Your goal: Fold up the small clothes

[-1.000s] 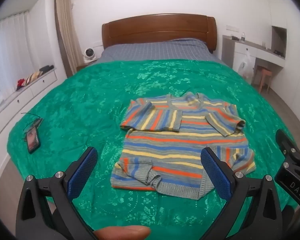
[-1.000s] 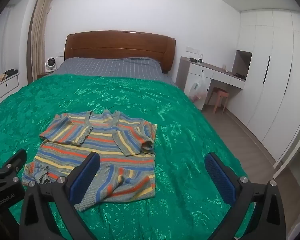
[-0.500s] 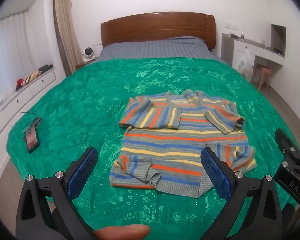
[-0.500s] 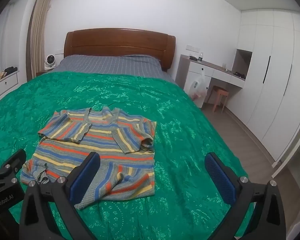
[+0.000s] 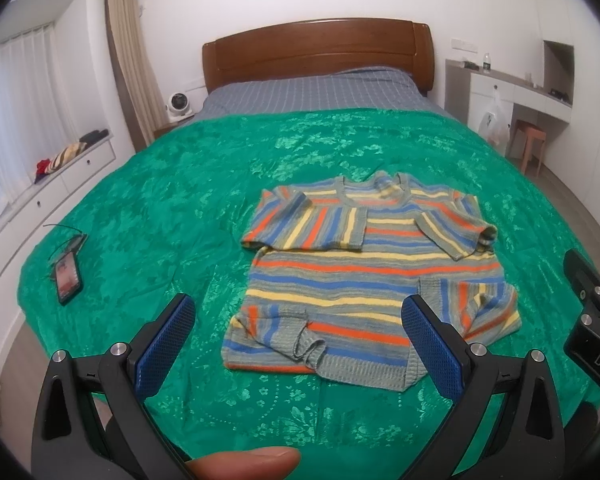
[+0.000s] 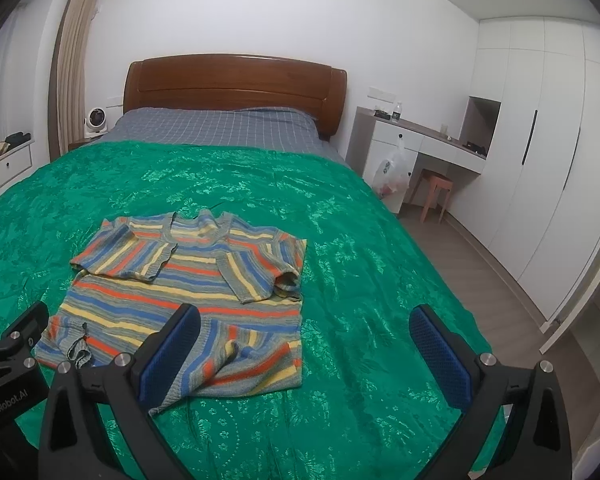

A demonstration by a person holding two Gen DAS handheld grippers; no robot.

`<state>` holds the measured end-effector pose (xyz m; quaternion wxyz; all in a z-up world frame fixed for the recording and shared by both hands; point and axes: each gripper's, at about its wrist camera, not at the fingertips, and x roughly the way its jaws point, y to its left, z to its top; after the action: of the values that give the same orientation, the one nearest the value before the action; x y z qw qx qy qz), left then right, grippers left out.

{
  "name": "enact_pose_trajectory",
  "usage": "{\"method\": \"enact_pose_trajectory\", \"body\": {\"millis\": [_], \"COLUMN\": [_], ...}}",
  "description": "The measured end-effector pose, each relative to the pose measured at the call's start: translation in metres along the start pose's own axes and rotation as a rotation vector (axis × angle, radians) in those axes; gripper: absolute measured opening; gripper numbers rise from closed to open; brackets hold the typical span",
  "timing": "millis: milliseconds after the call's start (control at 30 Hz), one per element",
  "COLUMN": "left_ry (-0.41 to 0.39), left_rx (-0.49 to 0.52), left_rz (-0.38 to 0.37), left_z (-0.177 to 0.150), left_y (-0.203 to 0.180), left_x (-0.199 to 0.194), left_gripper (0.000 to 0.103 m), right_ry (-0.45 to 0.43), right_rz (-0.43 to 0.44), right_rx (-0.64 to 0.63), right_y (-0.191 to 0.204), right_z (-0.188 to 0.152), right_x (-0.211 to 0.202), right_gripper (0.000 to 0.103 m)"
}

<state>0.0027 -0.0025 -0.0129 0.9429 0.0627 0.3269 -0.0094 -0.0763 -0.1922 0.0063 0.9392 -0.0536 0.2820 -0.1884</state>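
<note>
Striped sweater (image 5: 364, 276) lay flat on green bedspread (image 5: 180, 208), roughly mid-bed, neckline toward wooden headboard (image 5: 316, 52). Both sleeves folded in across chest. Hem side rumpled: two lower corners turned up onto body, one bunched w/ small loop of knit on the side nearer the phone.

L gripper (image 5: 296, 344) hung over the sweater's hem edge, above the cloth, not touching. Jaws spread wide, nothing between blue pads (image 5: 164, 344). A fingertip (image 5: 244, 462) showed at bottom of left wrist view.

R gripper (image 6: 304, 356) also spread wide, empty. Its one pad (image 6: 168, 356) overlapped sweater's hem corner in view; other pad sat over bare bedspread beyond sweater's edge, on the side toward the wardrobe. Contact w/ cloth: cannot tell, looks clear.

Phone (image 5: 68, 280) lay on bedspread well apart from sweater, w/ cable near it. Beyond sweater toward headboard: grey checked sheet (image 6: 216, 124). Desk (image 6: 420, 140) and stool (image 6: 436, 192) stood off the bed, well apart from sweater.
</note>
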Motion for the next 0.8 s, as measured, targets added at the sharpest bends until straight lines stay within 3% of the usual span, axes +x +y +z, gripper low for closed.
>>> {"method": "enact_pose_trajectory", "body": {"millis": [800], "left_ry": [0.051], "left_rx": [0.014], "left_rz": [0.02], "left_z": [-0.004], "left_y": [0.0], "left_x": [0.02], "left_gripper": [0.103], "right_ry": [0.022], "right_rz": [-0.021], "right_rx": [-0.015], "right_y": [-0.001], "right_z": [-0.002], "right_x": [0.013], "right_gripper": [0.103]}}
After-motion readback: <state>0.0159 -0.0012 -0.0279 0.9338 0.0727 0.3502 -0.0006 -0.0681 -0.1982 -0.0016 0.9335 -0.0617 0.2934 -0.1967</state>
